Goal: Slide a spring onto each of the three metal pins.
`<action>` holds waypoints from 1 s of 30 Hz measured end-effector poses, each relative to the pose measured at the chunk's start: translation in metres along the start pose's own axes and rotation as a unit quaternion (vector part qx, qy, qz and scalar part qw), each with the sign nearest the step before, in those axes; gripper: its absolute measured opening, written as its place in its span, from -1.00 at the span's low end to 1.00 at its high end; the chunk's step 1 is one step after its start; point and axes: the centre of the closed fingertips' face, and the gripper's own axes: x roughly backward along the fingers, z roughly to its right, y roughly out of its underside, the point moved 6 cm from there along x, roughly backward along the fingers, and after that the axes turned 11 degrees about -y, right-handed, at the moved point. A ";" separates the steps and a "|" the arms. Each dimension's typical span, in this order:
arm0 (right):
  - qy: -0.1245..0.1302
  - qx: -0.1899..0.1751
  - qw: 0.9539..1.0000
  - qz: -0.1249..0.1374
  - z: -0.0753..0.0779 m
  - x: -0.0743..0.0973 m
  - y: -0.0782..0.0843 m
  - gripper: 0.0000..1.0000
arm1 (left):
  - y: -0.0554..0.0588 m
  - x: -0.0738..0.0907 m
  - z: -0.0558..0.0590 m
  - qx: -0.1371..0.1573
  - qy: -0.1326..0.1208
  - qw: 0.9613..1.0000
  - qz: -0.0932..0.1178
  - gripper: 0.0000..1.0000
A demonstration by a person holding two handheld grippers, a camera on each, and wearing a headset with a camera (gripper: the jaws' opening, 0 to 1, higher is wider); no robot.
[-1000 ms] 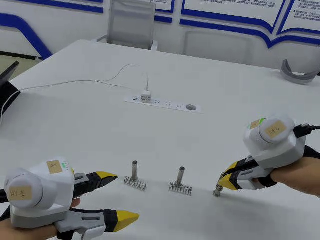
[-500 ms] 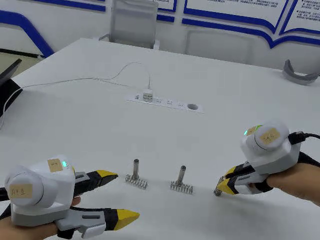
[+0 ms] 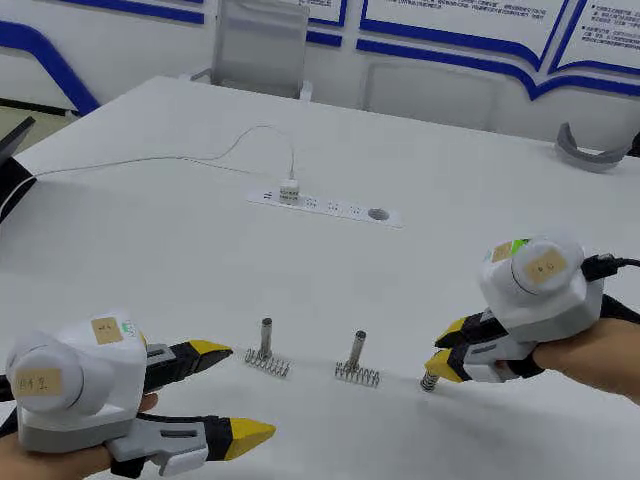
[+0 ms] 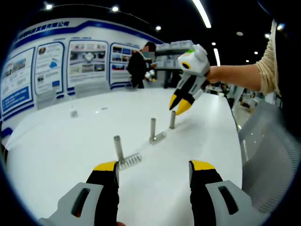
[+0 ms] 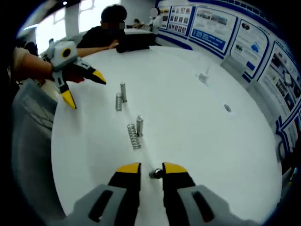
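Head view, at the workbench: your white table [image 3: 420, 130] stretches toward 12 o'clock, with a power strip [image 3: 325, 207] lying near mid-frame.

At 7 o'clock your left gripper [image 3: 228, 392] has its jaws spread wide and carries nothing. At 4 o'clock your right gripper [image 3: 446, 347] has its jaws parted only a little. Its tips are poised just beside the right pin [image 3: 428, 381] and appear to clasp nothing.

The three pins stand in a row near 6 o'clock. The left pin [image 3: 265, 335] and the middle pin [image 3: 357, 348] are bare and upright. The right pin looks shorter and may already wear coils, though it is too small to be sure. The first spring [image 3: 266, 364] lies flat against the left pin's foot, and the second spring [image 3: 357, 375] lies flat at the middle pin's foot.

The step in hand looks like work at the right pin, with two springs yet to go on. To do it well, pinch a spring lightly near one end so the coils do not crush. Stand it upright over the pin's tip, with its bore in line with the shaft. Steady that pin low down with your free gripper so it does not topple, then let the spring slide down.
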 end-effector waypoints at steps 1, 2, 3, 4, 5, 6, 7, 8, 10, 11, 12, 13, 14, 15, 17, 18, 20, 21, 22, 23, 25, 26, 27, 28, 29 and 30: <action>-0.006 0.003 1.000 0.005 -0.002 -0.001 -0.003 -0.62 | 0.000 0.000 0.000 -0.001 0.000 1.000 0.000 0.22; -0.009 0.005 1.000 0.007 -0.003 -0.003 -0.005 -0.62 | 0.000 0.000 0.000 -0.001 0.000 1.000 0.000 0.22; -0.015 0.011 1.000 0.007 -0.004 -0.006 -0.008 -0.62 | -0.001 -0.001 0.000 -0.001 0.001 1.000 0.000 0.22; -0.020 0.016 1.000 0.005 -0.006 -0.008 -0.009 -0.62 | -0.001 0.000 0.000 -0.001 0.001 1.000 0.000 0.22; -0.027 0.024 0.999 0.001 -0.007 -0.012 -0.011 -0.63 | -0.001 0.000 0.000 -0.002 0.001 1.000 0.001 0.22; -0.030 0.026 0.999 -0.001 -0.008 -0.015 -0.012 -0.63 | -0.002 0.000 0.000 -0.002 0.001 1.000 0.000 0.22; -0.033 0.029 0.999 -0.004 -0.008 -0.018 -0.013 -0.63 | -0.002 0.000 0.000 -0.003 0.002 1.000 0.000 0.22; -0.039 0.035 0.999 -0.008 -0.009 -0.022 -0.015 -0.63 | -0.002 0.000 0.001 -0.003 0.002 1.000 0.000 0.22; -0.046 0.036 0.998 -0.012 -0.011 -0.028 -0.016 -0.63 | -0.001 0.000 0.001 -0.003 0.002 1.000 -0.001 0.22; -0.051 0.041 0.998 -0.015 -0.012 -0.033 -0.018 -0.64 | -0.001 0.000 0.001 -0.003 0.001 1.000 -0.001 0.22; -0.054 0.043 0.997 -0.017 -0.012 -0.036 -0.018 -0.64 | -0.001 0.000 0.001 -0.002 0.001 1.000 -0.001 0.22; -0.058 0.045 0.997 -0.022 -0.013 -0.040 -0.019 -0.65 | -0.001 0.000 0.001 -0.002 0.001 1.000 -0.002 0.22; -0.060 0.049 0.997 -0.025 -0.014 -0.042 -0.020 -0.66 | -0.001 0.001 0.001 -0.003 0.000 1.000 -0.002 0.22; -0.062 0.051 0.996 -0.026 -0.014 -0.045 -0.020 -0.66 | -0.001 0.001 0.001 -0.003 0.000 1.000 -0.002 0.22; -0.066 0.057 0.996 -0.034 -0.013 -0.051 -0.020 -0.67 | -0.001 0.001 0.001 -0.002 -0.001 1.000 -0.003 0.21; -0.069 0.059 0.995 -0.038 -0.012 -0.054 -0.020 -0.67 | -0.001 0.001 0.001 -0.002 -0.001 1.000 -0.003 0.21; -0.072 0.060 0.995 -0.044 -0.011 -0.059 -0.018 -0.68 | -0.001 0.001 0.001 -0.002 -0.002 1.000 -0.004 0.21; -0.072 0.063 0.994 -0.049 -0.010 -0.061 -0.018 -0.68 | 0.000 0.002 0.001 -0.002 -0.002 1.000 -0.004 0.21; -0.073 0.065 0.994 -0.052 -0.010 -0.063 -0.017 -0.68 | 0.000 0.002 0.002 -0.002 -0.001 1.000 -0.004 0.21; -0.075 0.065 0.994 -0.055 -0.009 -0.065 -0.017 -0.68 | 0.000 0.002 0.002 -0.002 -0.001 1.000 -0.005 0.21; -0.079 0.067 0.993 -0.061 -0.009 -0.069 -0.017 -0.69 | 0.000 0.002 0.003 -0.003 -0.001 1.000 -0.006 0.21; -0.079 0.070 0.992 -0.065 -0.009 -0.070 -0.017 -0.69 | 0.001 0.002 0.003 -0.003 0.000 1.000 -0.006 0.21; -0.080 0.072 0.992 -0.068 -0.008 -0.071 -0.017 -0.70 | 0.001 0.002 0.003 -0.003 0.000 1.000 -0.006 0.21; -0.081 0.075 0.991 -0.074 -0.008 -0.072 -0.016 -0.70 | 0.001 0.002 0.003 -0.003 0.000 1.000 -0.007 0.21; -0.082 0.077 0.991 -0.077 -0.008 -0.073 -0.016 -0.71 | 0.001 0.002 0.004 -0.003 0.000 1.000 -0.007 0.21; -0.084 0.077 0.990 -0.078 -0.007 -0.074 -0.016 -0.71 | 0.001 0.002 0.004 -0.003 0.000 1.000 -0.007 0.21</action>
